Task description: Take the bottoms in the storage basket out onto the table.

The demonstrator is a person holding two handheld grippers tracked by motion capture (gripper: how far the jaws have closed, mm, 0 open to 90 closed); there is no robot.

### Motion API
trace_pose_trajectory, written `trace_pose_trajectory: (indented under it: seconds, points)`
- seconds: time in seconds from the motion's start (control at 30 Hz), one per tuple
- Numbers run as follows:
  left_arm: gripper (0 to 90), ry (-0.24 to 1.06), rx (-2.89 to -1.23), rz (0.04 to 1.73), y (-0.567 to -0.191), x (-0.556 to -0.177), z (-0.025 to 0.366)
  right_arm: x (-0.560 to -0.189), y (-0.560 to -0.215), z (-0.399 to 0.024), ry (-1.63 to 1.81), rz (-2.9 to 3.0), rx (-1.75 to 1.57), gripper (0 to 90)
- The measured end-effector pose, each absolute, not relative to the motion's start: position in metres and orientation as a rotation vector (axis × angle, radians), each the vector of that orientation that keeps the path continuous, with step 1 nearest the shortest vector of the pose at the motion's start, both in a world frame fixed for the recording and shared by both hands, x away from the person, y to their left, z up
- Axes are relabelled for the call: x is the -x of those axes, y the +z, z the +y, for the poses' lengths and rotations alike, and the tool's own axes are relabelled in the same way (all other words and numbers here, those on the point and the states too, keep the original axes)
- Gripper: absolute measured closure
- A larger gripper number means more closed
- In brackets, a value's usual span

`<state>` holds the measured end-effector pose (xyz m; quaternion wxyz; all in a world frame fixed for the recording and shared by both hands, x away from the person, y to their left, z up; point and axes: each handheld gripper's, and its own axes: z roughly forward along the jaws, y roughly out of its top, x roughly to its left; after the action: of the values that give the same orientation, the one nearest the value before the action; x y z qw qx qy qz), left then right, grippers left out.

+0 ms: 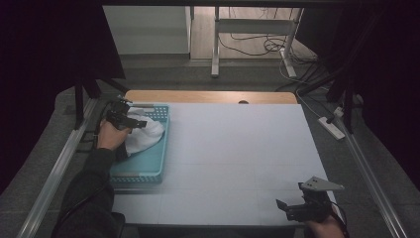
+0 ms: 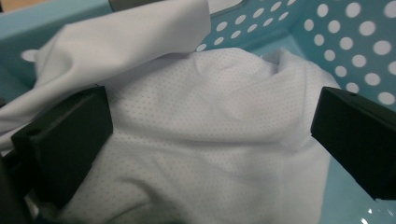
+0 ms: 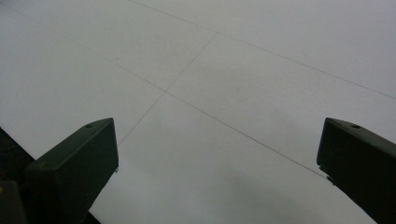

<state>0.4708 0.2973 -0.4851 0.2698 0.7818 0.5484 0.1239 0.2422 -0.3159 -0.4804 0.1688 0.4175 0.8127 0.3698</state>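
A crumpled white mesh cloth (image 1: 146,135) lies in a teal perforated basket (image 1: 148,168) at the table's left side. My left gripper (image 1: 141,124) hovers over the basket's far end, just above the cloth. In the left gripper view its jaws stand wide apart, open, with the white cloth (image 2: 205,121) between and below them and the basket's dotted wall (image 2: 345,32) behind. My right gripper (image 1: 283,207) rests near the table's front right corner, open, over the bare white table top (image 3: 224,93).
The white table top (image 1: 237,148) has a wooden strip (image 1: 208,96) along its far edge. Metal rails (image 1: 59,163) run along both sides. Beyond the table stand white desk legs (image 1: 216,49), loose cables and a power strip (image 1: 332,127) on the floor.
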Motion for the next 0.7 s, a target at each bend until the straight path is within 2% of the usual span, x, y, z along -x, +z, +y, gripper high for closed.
trace_pose_trajectory:
  seconds: [0.7]
  points:
    - [0.0,0.178,-2.246,1.548,-0.515,-0.491,0.278,-0.242,-0.48,-0.316,1.047,2.316,-1.179,0.0]
